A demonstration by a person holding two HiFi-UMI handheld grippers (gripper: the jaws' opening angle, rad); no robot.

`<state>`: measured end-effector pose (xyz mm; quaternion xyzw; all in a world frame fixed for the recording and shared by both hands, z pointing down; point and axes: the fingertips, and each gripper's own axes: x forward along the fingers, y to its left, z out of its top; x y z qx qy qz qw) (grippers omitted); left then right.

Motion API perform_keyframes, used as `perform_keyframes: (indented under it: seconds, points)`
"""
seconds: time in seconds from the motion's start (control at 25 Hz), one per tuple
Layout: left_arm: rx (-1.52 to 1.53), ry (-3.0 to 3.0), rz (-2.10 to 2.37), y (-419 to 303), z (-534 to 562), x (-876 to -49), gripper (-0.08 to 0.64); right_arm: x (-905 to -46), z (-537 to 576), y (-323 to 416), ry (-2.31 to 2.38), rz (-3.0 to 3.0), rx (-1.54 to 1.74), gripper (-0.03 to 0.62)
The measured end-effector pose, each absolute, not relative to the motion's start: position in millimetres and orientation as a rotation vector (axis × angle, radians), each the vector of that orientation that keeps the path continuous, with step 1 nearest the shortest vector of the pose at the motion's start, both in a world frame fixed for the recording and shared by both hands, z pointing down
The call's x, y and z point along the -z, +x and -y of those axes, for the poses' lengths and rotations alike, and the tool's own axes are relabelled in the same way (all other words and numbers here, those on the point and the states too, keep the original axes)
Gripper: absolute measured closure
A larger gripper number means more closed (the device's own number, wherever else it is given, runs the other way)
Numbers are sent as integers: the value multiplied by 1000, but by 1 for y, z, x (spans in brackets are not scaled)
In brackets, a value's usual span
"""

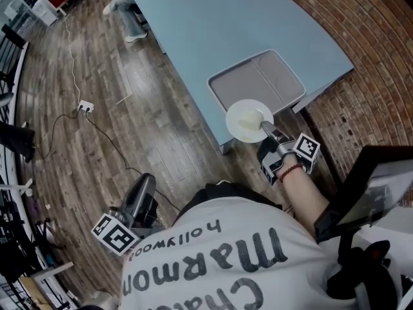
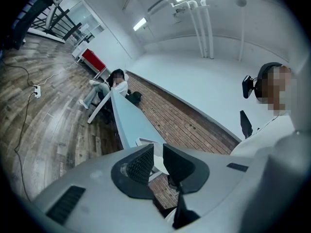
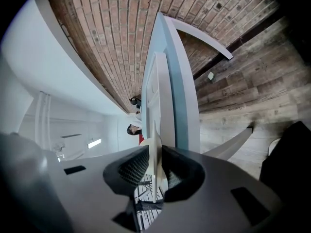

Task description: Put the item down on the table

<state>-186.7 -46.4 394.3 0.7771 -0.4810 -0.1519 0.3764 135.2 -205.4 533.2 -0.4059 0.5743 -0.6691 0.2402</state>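
The wooden floor (image 1: pixel 97 108) fills the left of the head view, with brick paving (image 1: pixel 374 57) on the right. Between them the pale blue table (image 1: pixel 245 37) runs from the far side toward the person. At its near right corner lies a grey tray (image 1: pixel 295 78) with 2 compartments, the left one larger.

The white plate (image 1: pixel 246 120) is at the tray's near edge, overlapping both that edge and the table's near edge. Whether it touches the tray cannot be told. The right gripper (image 1: pixel 268 129) grips the plate at its near right rim. In the right gripper view the plate (image 3: pixel 154 135) stands edge-on, clamped between the 2 ribbed pads of the right gripper (image 3: pixel 155 152), with the tray (image 3: pixel 158 96) and table (image 3: pixel 182 106) beyond it.

The left gripper (image 1: pixel 145 185) hangs low on the near left, over the wooden floor and well apart from the table. In the left gripper view, the left gripper (image 2: pixel 158 149) has its jaws a narrow slit apart with nothing between them.

A small white power strip (image 1: pixel 85 106) lies on the floor far to the left.
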Motion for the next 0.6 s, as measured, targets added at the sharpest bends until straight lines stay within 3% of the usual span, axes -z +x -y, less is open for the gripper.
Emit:
perform_keyframes:
  seconds: [0.6]
  points:
    - [397, 1975, 1245, -190, 43, -393, 497, -531, 208, 132, -1129, -1569, 1835, 520]
